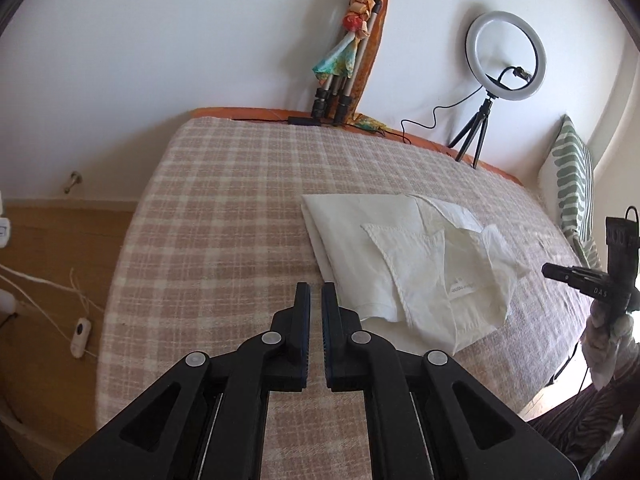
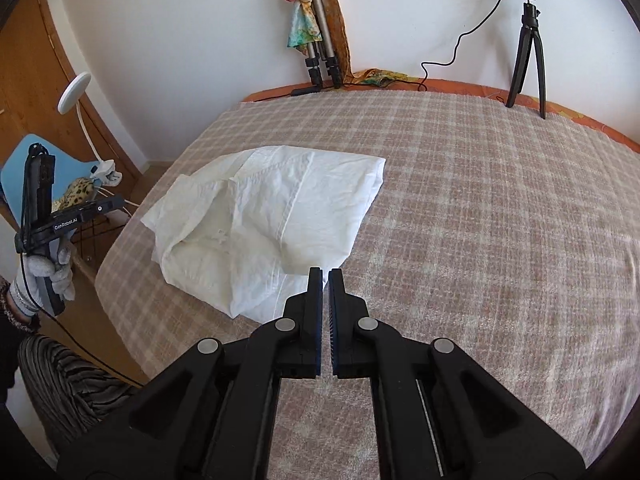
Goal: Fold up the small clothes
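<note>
A white garment (image 1: 412,264) lies partly folded and rumpled on the plaid bedspread (image 1: 220,200), with a label showing near its front edge. My left gripper (image 1: 316,286) hovers just left of the garment's near corner; its jaws stand a narrow gap apart with nothing between them. In the right wrist view the same garment (image 2: 260,216) lies ahead and to the left. My right gripper (image 2: 325,271) sits at its near right edge, jaws almost together and empty. A gloved hand (image 2: 44,276) holds the other gripper's handle at the left edge.
A ring light on a tripod (image 1: 504,56) and a folded tripod draped in a scarf (image 1: 344,60) stand at the bed's far edge against the wall. A green-striped pillow (image 1: 572,184) lies at the right. Wooden floor with cables (image 1: 60,300) lies left, and a blue chair (image 2: 24,160).
</note>
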A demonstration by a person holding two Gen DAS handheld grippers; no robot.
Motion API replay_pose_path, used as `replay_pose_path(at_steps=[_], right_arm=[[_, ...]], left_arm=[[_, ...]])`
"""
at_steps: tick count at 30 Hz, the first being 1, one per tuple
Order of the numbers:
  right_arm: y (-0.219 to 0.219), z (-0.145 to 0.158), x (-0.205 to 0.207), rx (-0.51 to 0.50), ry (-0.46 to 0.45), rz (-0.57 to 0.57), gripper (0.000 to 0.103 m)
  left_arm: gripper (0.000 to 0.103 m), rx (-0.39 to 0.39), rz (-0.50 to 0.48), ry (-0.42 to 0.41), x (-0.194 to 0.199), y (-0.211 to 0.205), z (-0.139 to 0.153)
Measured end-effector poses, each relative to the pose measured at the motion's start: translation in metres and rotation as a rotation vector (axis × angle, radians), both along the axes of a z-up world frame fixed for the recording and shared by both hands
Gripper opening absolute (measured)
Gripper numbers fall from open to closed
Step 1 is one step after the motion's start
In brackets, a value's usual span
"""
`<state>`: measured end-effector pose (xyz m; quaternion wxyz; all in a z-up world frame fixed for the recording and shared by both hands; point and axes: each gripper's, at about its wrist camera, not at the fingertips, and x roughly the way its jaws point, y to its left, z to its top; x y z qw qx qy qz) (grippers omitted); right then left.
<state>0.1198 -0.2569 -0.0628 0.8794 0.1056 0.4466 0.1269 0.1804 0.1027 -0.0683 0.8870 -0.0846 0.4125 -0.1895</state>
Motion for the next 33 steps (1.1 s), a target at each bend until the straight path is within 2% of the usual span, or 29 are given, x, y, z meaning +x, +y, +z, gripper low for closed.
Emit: replay_pose_path(at_steps=[1,2,3,5,8,11,13,14,15,16,17,18,20,23,26,30,33], right_arm=[[-0.006,-0.002,0.001,0.048,0.016,-0.016,0.008],[-0.012,-0.005,0.002,0.100,0.036,-0.035,0.015],[-0.018,-0.008,0.005,0.147,0.058,-0.057,0.029],[-0.028,-0.016,0.013,0.278,0.092,-0.105,0.051],[-0.036,-0.032,0.022,0.414,0.140,-0.137,0.053],[-0.042,-0.054,0.031,0.503,0.199,-0.186,0.053],[-0.044,-0.066,0.035,0.595,0.226,-0.191,0.053],[-0.043,-0.070,0.037,0.610,0.234,-0.188,0.053],[-0.039,-0.072,0.038,0.608,0.238,-0.179,0.053],[-0.036,-0.072,0.039,0.603,0.234,-0.169,0.052],[-0.031,-0.071,0.041,0.597,0.230,-0.158,0.045],[-0.028,-0.071,0.042,0.595,0.226,-0.146,0.030],[-0.021,-0.065,0.045,0.570,0.209,-0.126,0.009],[-0.011,-0.047,0.043,0.513,0.140,-0.094,0.006],[-0.003,-0.031,0.032,0.541,0.116,-0.043,0.005],[0.001,-0.056,0.022,0.493,0.213,-0.059,0.005],[-0.005,-0.077,0.019,0.472,0.273,-0.095,0.005]], left_arm=[[0.015,-0.046,0.016,0.021,0.001,0.004,0.000],[0.027,-0.089,0.028,0.042,0.002,0.007,-0.001],[0.041,-0.124,0.038,0.063,0.003,0.007,-0.004],[0.049,-0.213,0.062,0.118,0.008,0.005,-0.013],[0.049,-0.355,0.112,0.217,0.019,0.002,-0.036],[0.049,-0.408,0.123,0.287,0.025,-0.008,-0.053],[0.046,-0.405,0.121,0.299,0.025,-0.015,-0.057],[0.039,-0.403,0.114,0.301,0.026,-0.019,-0.057],[0.021,-0.401,0.104,0.303,0.027,-0.021,-0.057],[0.014,-0.392,0.098,0.303,0.028,-0.024,-0.056],[0.010,-0.383,0.096,0.296,0.028,-0.026,-0.055],[0.007,-0.378,0.091,0.287,0.027,-0.028,-0.054],[0.005,-0.369,0.084,0.271,0.027,-0.030,-0.050],[0.004,-0.398,0.081,0.248,0.024,-0.026,-0.039],[0.004,-0.394,0.072,0.218,0.016,-0.021,-0.025],[0.003,-0.281,0.097,0.275,0.014,-0.018,-0.050],[0.003,-0.236,0.098,0.313,0.009,-0.019,-0.069]])
